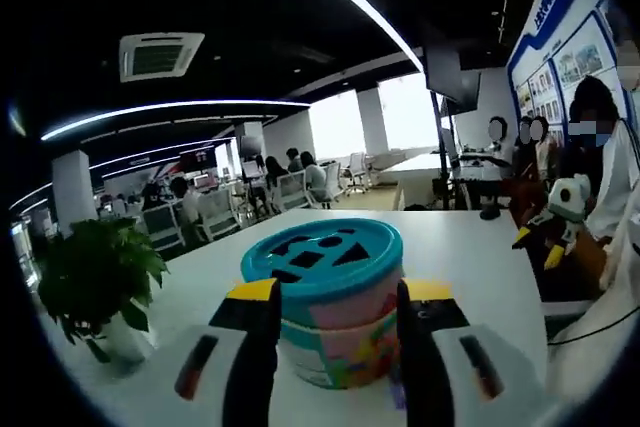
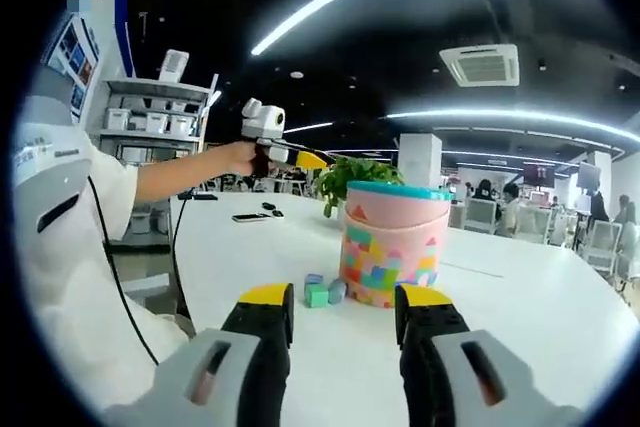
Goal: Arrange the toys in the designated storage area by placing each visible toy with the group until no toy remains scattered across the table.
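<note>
Left gripper (image 1: 340,332), low centre of the left gripper view: jaws flank the bucket (image 1: 325,302) without visibly pressing it, so released as far as I can tell. Slotted teal lid (image 1: 322,255) on. Right gripper (image 2: 343,322), bottom centre of the right gripper view: jaws apart, empty. Blocks (image 2: 325,290) sit on the table (image 2: 520,297) touching the bucket's base, frame centre. Likely next: right gripper goes low, takes one block squarely by flat sides, avoids nudging the others.
</note>
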Tool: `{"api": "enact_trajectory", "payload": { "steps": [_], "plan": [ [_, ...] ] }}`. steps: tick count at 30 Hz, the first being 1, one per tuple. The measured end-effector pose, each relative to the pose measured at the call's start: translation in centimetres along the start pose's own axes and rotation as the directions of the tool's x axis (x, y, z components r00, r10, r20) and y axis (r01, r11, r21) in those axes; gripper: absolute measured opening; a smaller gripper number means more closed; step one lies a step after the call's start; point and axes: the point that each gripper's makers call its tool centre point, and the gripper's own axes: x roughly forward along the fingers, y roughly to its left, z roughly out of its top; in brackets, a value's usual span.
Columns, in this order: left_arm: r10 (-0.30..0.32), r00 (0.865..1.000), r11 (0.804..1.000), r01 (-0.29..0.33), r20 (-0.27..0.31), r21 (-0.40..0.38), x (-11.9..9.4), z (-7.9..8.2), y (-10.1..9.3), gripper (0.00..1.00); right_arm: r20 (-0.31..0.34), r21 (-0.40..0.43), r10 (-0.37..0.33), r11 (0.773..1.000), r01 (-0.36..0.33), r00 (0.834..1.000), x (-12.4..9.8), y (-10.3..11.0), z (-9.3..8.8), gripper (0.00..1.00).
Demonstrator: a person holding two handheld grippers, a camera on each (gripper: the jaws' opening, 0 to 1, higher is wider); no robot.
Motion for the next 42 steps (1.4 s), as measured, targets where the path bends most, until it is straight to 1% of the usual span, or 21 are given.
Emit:
{"api": "enact_trajectory", "payload": {
  "steps": [1, 3, 5, 8, 9, 11, 13, 15, 16, 18, 22, 25, 28, 30, 32, 33, 34, 37, 39, 40, 42],
  "plan": [
    [-0.001, 1.0, 1.0, 0.001, 0.002, -0.003, -0.1, -0.1, -0.1, 0.48, -0.001, -0.003, 0.001, 1.0, -0.001, 1.0, 0.0, 0.1, 0.0, 0.41],
    [0.028, 1.0, 0.999, -0.028, 0.004, -0.047, -0.6, -1.0, -0.6, 0.48, -0.014, -0.02, 0.004, 1.0, -0.004, 1.0, 0.2, 0.3, -0.2, 0.4],
    [0.041, 0.999, 0.997, -0.041, -0.006, -0.069, -1.0, -1.8, -1.0, 0.48, -0.022, -0.023, 0.002, 1.0, -0.003, 1.0, 0.3, 0.3, -0.4, 0.39],
    [0.048, 0.999, 0.996, -0.047, 0.007, -0.079, -1.5, -2.6, -1.7, 0.49, -0.027, -0.017, -0.002, 1.0, 0.002, 1.0, 0.2, 0.2, -0.6, 0.39],
    [0.048, 0.999, 0.996, -0.047, 0.009, -0.08, -1.5, -2.7, -1.8, 0.49, -0.028, -0.017, -0.004, 1.0, 0.003, 1.0, 0.2, 0.1, -0.6, 0.39],
    [0.041, 0.999, 0.997, -0.041, -0.003, -0.073, -1.7, -3.5, -2.6, 0.49, -0.027, -0.019, -0.012, 1.0, 0.011, 1.0, 0.1, 0.0, -0.5, 0.38],
    [0.041, 0.999, 0.997, -0.041, -0.005, -0.07, -1.9, -4.0, -3.0, 0.49, -0.024, -0.02, -0.013, 1.0, 0.013, 1.0, 0.0, 0.0, -0.4, 0.38],
    [0.033, 0.998, 0.991, -0.04, -0.054, -0.125, -2.3, -5.8, -3.8, 0.5, -0.021, -0.023, -0.02, 1.0, 0.019, 1.0, 0.0, -0.1, -0.2, 0.38],
    [0.018, 0.999, 0.991, -0.024, -0.046, -0.134, -2.3, -6.2, -4.2, 0.51, -0.022, -0.024, -0.022, 0.999, 0.021, 1.0, 0.1, -0.1, -0.2, 0.37],
    [0.017, 0.999, 0.989, -0.021, -0.027, -0.147, -2.6, -6.4, -4.7, 0.51, -0.026, -0.031, -0.021, 0.999, 0.02, 0.999, 0.1, 0.0, -0.3, 0.37],
    [0.029, 1.0, 0.993, -0.03, -0.008, -0.111, -3.0, -6.7, -5.6, 0.51, -0.031, -0.037, -0.018, 0.999, 0.016, 0.999, 0.0, 0.1, -0.4, 0.37],
    [0.037, 0.999, 0.992, -0.039, -0.021, -0.119, -3.2, -7.1, -5.9, 0.51, -0.031, -0.037, -0.022, 0.999, 0.021, 0.999, -0.1, 0.0, -0.4, 0.38],
    [0.034, 0.999, 0.992, -0.036, -0.024, -0.123, -3.5, -7.5, -6.3, 0.52, 0.021, 0.026, 0.008, 1.0, -0.009, 1.0, -0.3, 0.5, 0.5, 0.46],
    [0.037, 0.999, 0.991, -0.039, -0.02, -0.132, -3.6, -7.6, -6.4, 0.54, 0.027, 0.021, 0.006, 1.0, -0.007, 1.0, -0.4, 0.6, 0.7, 0.46],
    [0.035, 0.999, 0.99, -0.038, -0.022, -0.139, -3.6, -7.7, -6.5, 0.58, 0.025, 0.014, 0.005, 1.0, -0.005, 1.0, -0.4, 0.6, 0.7, 0.46],
    [0.033, 0.999, 0.99, -0.037, -0.031, -0.136, -3.5, -7.9, -6.8, 0.6, 0.021, 0.01, 0.003, 1.0, -0.003, 1.0, -0.4, 0.5, 0.6, 0.45],
    [0.031, 0.999, 0.993, -0.036, -0.044, -0.117, -3.5, -8.2, -7.1, 0.6, 0.019, 0.007, 0.001, 1.0, -0.001, 1.0, -0.3, 0.5, 0.6, 0.45],
    [0.022, 0.999, 0.993, -0.028, -0.049, -0.114, -3.4, -8.6, -7.9, 0.57, 0.008, -0.005, -0.004, 1.0, 0.004, 1.0, -0.3, 0.5, 0.3, 0.42],
    [0.013, 0.998, 0.987, -0.022, -0.055, -0.159, -3.2, -9.0, -8.2, 0.52, -0.008, -0.027, -0.008, 1.0, 0.008, 1.0, -0.2, 0.4, -0.1, 0.4],
    [0.009, 0.998, 0.985, -0.019, -0.058, -0.173, -3.1, -9.2, -8.3, 0.52, -0.015, -0.038, -0.01, 0.999, 0.009, 1.0, -0.1, 0.5, -0.3, 0.4],
    [0.023, 0.998, 0.986, -0.033, -0.065, -0.164, -3.1, -9.7, -8.3, 0.52, -0.02, -0.049, -0.01, 0.999, 0.009, 1.0, -0.1, 0.5, -0.4, 0.39]
  ]
}}
